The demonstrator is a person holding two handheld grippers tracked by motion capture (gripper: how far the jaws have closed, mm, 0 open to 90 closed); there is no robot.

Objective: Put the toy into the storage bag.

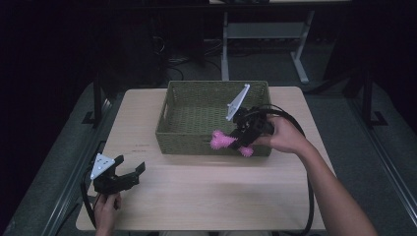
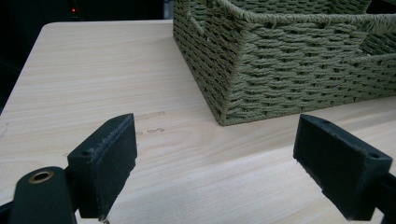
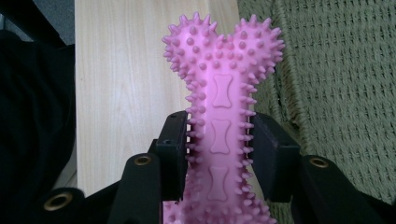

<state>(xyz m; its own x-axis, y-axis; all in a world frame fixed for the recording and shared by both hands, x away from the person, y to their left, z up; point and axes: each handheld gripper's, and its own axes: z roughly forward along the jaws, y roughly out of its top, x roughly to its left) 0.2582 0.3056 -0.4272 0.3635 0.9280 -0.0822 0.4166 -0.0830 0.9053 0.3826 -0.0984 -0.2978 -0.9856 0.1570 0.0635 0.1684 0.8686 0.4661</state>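
Note:
A pink spiky bone-shaped toy [image 1: 222, 140] hangs over the front rim of a green woven basket [image 1: 187, 140], held across its shaft by my right gripper [image 1: 242, 139]. In the right gripper view the two black pads press on the toy [image 3: 222, 107] from both sides, with the basket's weave [image 3: 341, 84] to the right and the table to the left. My left gripper [image 1: 129, 173] rests low over the table's front left, jaws wide apart with nothing between them. Ahead of my left gripper [image 2: 212, 163] stands the basket's corner [image 2: 280, 74].
The light wooden table [image 1: 206, 191] has bare room in front of the basket and to its left. A black cable [image 1: 310, 196] trails from the right gripper along the forearm. Beyond the table stand dark floor and the legs of another table [image 1: 300, 59].

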